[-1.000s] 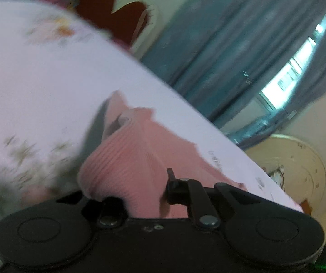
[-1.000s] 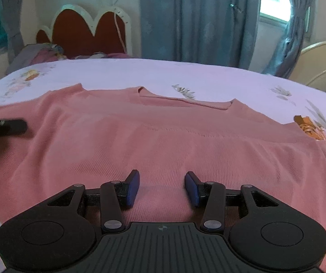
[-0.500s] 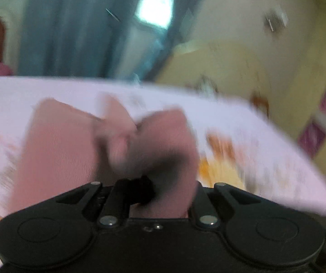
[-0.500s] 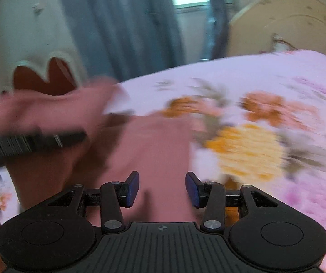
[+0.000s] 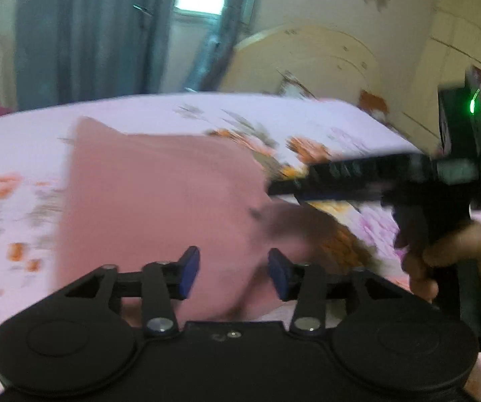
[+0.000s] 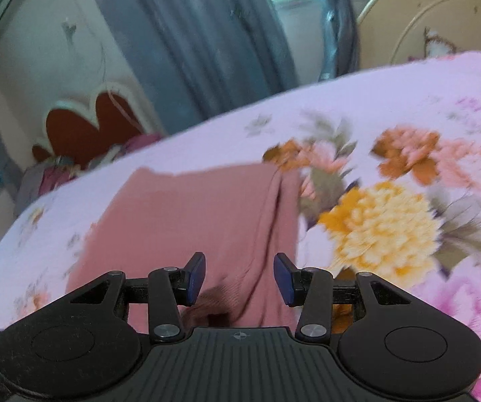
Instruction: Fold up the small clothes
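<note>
Pink ribbed knit fills the near ground in both our wrist views: the folded pink knitted top lies flat on the bed with the pale lilac floral sheet, doubled over into a tall panel. In our left wrist view, our left gripper sits at six o'clock with its blue pads apart and the jaws opening; the garment shows in the gap, but the pads do not press on it. Its lower right corner, toward five o'clock, lies rumpled and shadowed.

In our right wrist view, our right gripper is likewise at six o'clock, its blue pads moderately apart, and nothing is pinched; the cloth lies beneath the gap, with a lengthwise folded edge running from about six up toward one o'clock. We cannot tell whether the fingertips touch the fabric.

Further out in the left view, at three o'clock, we see the right gripper from the side, reaching in over the top's right edge, carried by a hand at four o'clock.

Beyond the garment, large orange and yellow printed flowers spread toward two and three o'clock. At the far edge stand grey-blue curtains at twelve, a red heart-shaped headboard at ten, and a cream rounded footboard at one.
</note>
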